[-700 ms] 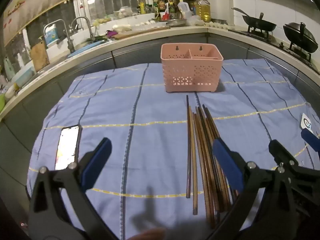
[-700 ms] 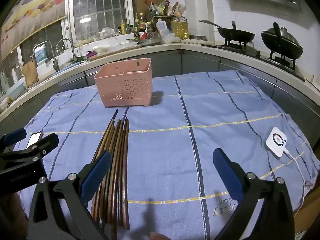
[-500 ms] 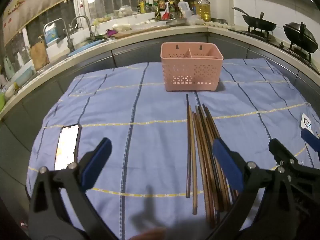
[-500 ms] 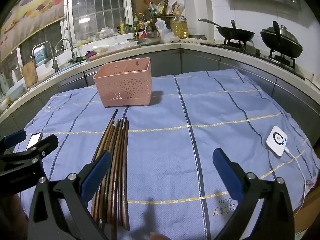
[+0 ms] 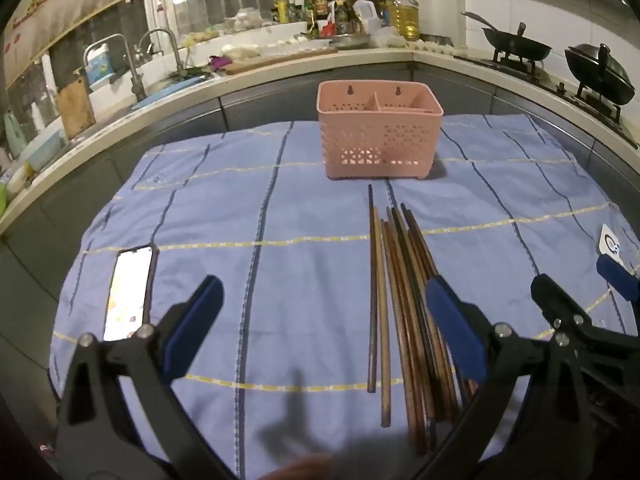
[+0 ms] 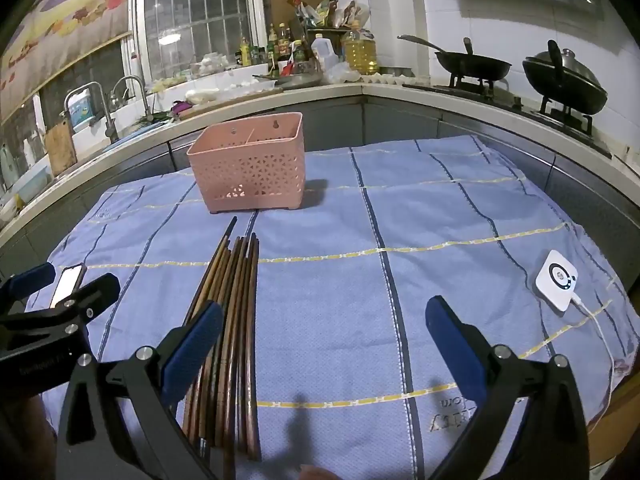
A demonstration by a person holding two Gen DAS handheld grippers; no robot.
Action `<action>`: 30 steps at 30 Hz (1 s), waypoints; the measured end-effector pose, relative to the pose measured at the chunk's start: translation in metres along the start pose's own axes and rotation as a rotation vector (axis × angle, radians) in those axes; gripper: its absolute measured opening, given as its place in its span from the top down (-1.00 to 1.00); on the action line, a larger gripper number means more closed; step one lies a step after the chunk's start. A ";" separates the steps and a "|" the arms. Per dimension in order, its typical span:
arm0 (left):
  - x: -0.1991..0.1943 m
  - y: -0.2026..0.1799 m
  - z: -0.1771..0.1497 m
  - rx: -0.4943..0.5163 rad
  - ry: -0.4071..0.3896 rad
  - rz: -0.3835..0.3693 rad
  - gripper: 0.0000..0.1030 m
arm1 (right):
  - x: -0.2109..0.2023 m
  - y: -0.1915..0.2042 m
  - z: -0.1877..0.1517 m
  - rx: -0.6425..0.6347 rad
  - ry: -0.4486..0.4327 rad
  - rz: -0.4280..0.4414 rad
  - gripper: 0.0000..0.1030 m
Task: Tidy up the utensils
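Several brown wooden chopsticks (image 5: 404, 300) lie side by side on a blue striped cloth (image 5: 280, 208), pointing toward a pink perforated utensil basket (image 5: 378, 136) with divided compartments. My left gripper (image 5: 320, 320) is open and empty above the cloth, its right finger over the chopsticks. My right gripper (image 6: 324, 340) is open and empty, its left finger over the chopsticks (image 6: 236, 304). The basket (image 6: 250, 174) stands beyond them. The right gripper also shows at the right edge of the left wrist view.
A phone (image 5: 128, 294) lies on the cloth at the left. A white square device (image 6: 558, 280) with a cable lies at the right. Kitchen counters with a sink (image 5: 132, 76), bottles and woks (image 6: 564, 80) surround the table.
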State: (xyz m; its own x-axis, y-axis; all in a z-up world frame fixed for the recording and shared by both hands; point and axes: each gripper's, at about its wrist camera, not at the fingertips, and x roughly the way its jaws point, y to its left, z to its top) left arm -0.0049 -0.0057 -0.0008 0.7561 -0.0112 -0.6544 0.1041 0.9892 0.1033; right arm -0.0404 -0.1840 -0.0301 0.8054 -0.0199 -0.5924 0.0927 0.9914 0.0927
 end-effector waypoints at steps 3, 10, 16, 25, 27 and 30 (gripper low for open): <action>0.003 0.001 0.000 0.000 0.003 -0.002 -0.88 | 0.003 -0.001 -0.001 0.001 0.000 0.000 -0.94; 0.008 0.002 -0.001 -0.003 0.010 -0.006 -0.88 | 0.006 0.000 -0.002 0.003 0.005 0.001 -0.94; 0.009 0.002 -0.002 -0.005 0.013 -0.010 -0.88 | 0.007 0.000 -0.002 0.004 0.008 0.002 -0.94; 0.010 0.002 -0.002 -0.006 0.015 -0.011 -0.88 | 0.013 -0.001 -0.006 0.012 0.017 0.005 -0.94; 0.010 0.003 -0.002 -0.007 0.016 -0.011 -0.88 | 0.013 -0.001 -0.007 0.013 0.019 0.006 -0.94; 0.010 0.002 -0.004 -0.008 0.016 -0.012 -0.88 | 0.014 -0.001 -0.007 0.016 0.023 0.006 -0.94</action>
State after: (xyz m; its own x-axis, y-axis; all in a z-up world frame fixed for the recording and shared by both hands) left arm 0.0003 -0.0035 -0.0103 0.7442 -0.0211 -0.6676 0.1081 0.9901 0.0893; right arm -0.0333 -0.1848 -0.0436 0.7926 -0.0105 -0.6097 0.0968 0.9893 0.1089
